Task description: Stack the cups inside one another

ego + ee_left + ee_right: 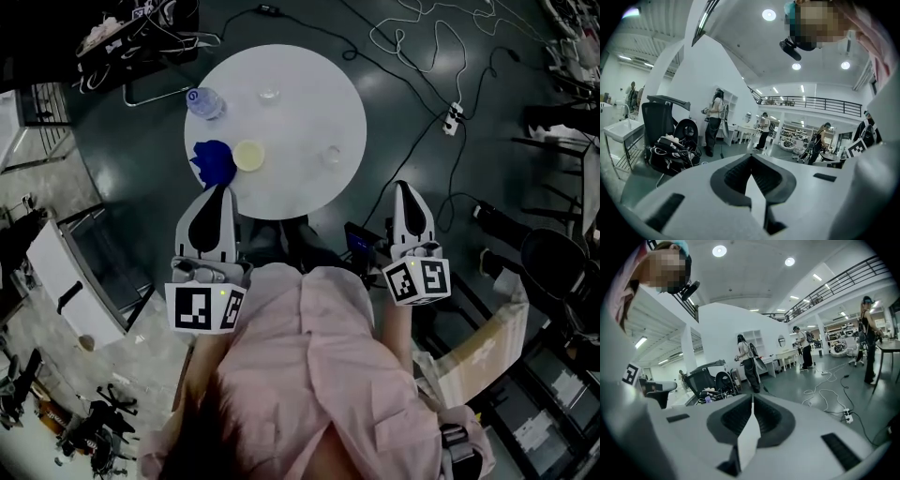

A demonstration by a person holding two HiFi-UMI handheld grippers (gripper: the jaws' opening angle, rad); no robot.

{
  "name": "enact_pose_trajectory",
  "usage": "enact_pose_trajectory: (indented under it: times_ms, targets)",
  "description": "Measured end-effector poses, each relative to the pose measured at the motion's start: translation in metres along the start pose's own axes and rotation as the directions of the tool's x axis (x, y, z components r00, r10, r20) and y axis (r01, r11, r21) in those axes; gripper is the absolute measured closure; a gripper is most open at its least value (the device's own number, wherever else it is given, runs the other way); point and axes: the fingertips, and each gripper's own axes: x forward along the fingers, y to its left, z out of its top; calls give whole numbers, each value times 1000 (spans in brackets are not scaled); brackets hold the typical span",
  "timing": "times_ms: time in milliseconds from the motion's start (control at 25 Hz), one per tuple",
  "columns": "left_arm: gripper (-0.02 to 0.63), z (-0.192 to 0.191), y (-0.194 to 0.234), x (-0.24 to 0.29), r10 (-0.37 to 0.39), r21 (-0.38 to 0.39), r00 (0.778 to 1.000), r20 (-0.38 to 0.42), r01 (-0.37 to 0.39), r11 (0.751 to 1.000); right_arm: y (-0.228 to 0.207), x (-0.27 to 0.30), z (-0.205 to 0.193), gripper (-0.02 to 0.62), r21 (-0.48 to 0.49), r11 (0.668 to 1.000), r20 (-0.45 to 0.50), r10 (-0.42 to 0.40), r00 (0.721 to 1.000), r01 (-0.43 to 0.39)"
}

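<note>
Both grippers are held low in front of the person, short of the table: the left gripper (222, 191) points at its near rim, and the right gripper (402, 187) hangs over the dark floor just off the rim's right side. Each gripper's own view shows its jaws pressed together with nothing between them, and looks out across a large hall rather than at the table, so no cup shows there.

The cups appear in the head view only, small and dim. Three stand apart on the round white table (300, 103): a clear cup (269, 93) near the far edge, a second clear cup (330, 155) towards the right, both faint against the white top, and a pale yellow cup (248, 156) near the left edge, seen from above as little more than a round rim. A crumpled blue cloth (213, 161) touches the yellow cup on its left. One water bottle (204, 101) with a blue cap lies farther back on the left. The pink shirt (309, 366) hides the person's arms and the floor below.
</note>
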Motion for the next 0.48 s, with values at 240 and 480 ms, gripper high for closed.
enact_pose_trajectory:
  times_ms: [240, 480]
  targets:
    - [591, -2, -6, -5, -5, 6, 1000, 2, 5, 1000, -28, -26, 4, 561, -17, 998, -2, -62, 998, 62]
    - [591, 0, -6, -10, 4, 12, 1000, 10, -4, 1000, -78, -47, 10, 561, -72, 985, 3, -159, 987, 158]
